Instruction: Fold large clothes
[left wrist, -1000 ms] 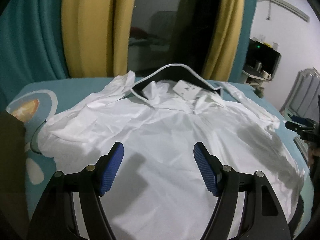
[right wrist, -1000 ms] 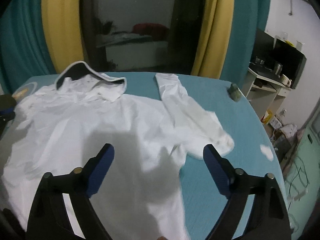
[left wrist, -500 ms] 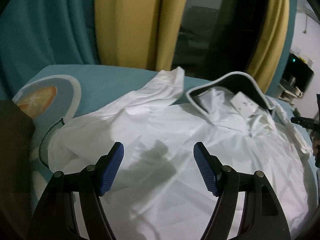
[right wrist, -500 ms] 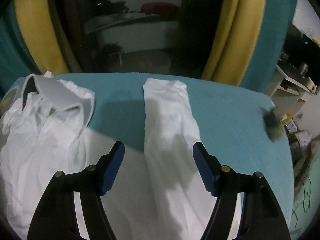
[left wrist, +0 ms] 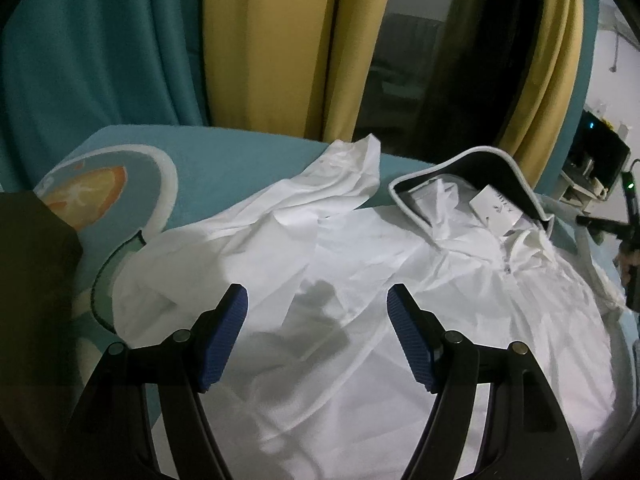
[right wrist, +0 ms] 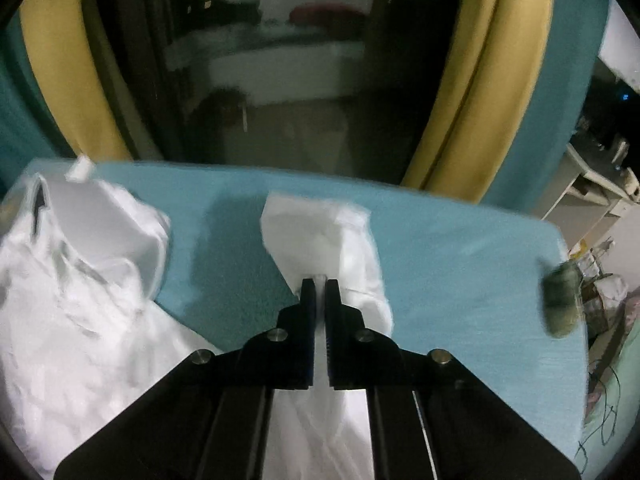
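Note:
A white hooded shirt [left wrist: 400,280] lies spread on a teal table [left wrist: 208,152]. Its dark-lined hood [left wrist: 492,168] with a white tag points away from me. My left gripper [left wrist: 318,312] is open and empty, hovering over the shirt near its left sleeve [left wrist: 332,180]. In the right wrist view my right gripper [right wrist: 320,286] is shut on the shirt's right sleeve [right wrist: 320,232], near its cuff end. The shirt body [right wrist: 80,300] and hood lie to its left.
A small dark green object [right wrist: 560,300] sits near the table's right edge. Yellow and teal curtains [left wrist: 272,48] hang behind the table around a dark window. An orange print [left wrist: 88,188] marks the cloth at left. A shelf [right wrist: 592,184] stands at right.
My right gripper moved forward to the right sleeve and shut on it. My left gripper shifted left toward the left sleeve and stayed open.

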